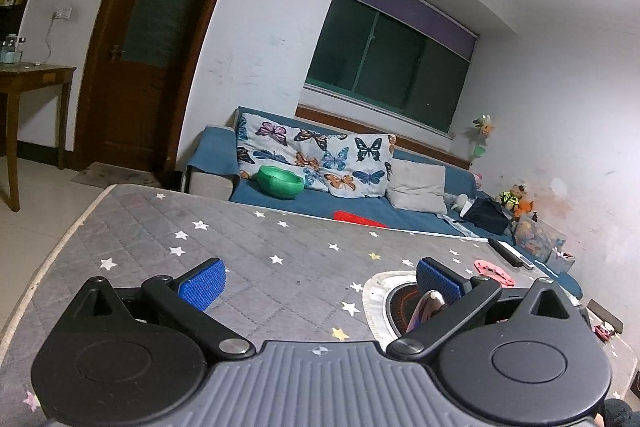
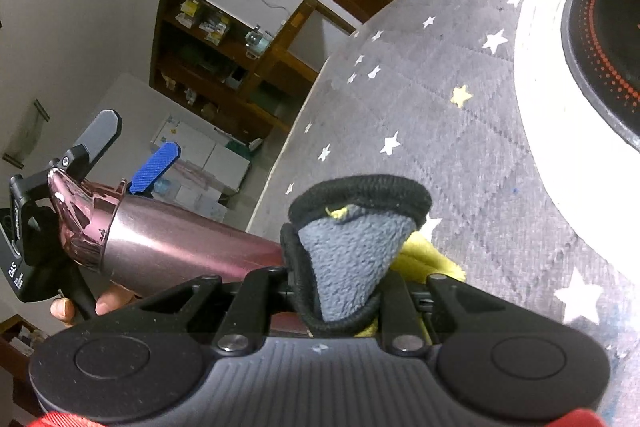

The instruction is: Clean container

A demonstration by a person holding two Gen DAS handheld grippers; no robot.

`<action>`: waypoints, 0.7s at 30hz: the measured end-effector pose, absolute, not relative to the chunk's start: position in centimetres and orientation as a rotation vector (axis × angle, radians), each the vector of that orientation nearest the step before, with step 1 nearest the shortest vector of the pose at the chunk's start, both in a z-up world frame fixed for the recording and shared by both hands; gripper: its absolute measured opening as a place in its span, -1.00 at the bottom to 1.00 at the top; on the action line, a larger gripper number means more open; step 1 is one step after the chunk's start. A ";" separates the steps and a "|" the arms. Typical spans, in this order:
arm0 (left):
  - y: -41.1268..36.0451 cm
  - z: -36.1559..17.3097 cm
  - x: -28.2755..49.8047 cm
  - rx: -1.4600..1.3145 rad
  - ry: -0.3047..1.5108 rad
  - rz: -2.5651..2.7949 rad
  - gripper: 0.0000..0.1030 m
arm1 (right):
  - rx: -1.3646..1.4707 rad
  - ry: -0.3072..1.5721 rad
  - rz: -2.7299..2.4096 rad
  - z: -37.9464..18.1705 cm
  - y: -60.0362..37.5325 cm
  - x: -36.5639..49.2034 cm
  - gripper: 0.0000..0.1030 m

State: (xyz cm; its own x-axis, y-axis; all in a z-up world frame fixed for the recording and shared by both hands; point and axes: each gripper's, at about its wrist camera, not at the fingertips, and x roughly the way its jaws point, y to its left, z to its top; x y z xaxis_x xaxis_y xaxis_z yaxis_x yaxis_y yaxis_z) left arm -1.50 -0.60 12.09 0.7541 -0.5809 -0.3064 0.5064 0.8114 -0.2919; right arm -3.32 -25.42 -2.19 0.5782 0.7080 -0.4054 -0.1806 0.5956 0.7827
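Gripping one cloth [image 2: 352,259], one bottle [image 2: 176,251] (pink)

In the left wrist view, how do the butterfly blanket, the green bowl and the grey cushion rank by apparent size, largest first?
1. butterfly blanket, clearly largest.
2. grey cushion and green bowl: look about alike, so no ranking between them.

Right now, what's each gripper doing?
Left gripper: open, gripping nothing; the pink bottle shows just beside it.
Right gripper: shut on the grey cloth.
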 end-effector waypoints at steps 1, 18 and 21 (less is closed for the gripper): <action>-0.6 12.1 -1.5 -0.197 0.398 -0.596 1.00 | 0.755 0.786 0.581 -2.0 -25.4 -3.4 -0.69; -0.4 12.4 -1.3 -0.194 0.409 -0.564 1.00 | 0.750 0.517 0.741 5.4 -24.9 -6.1 -0.69; -0.6 12.3 -1.1 -0.198 0.412 -0.551 1.00 | 0.732 0.517 0.744 5.0 -25.0 -6.3 -0.69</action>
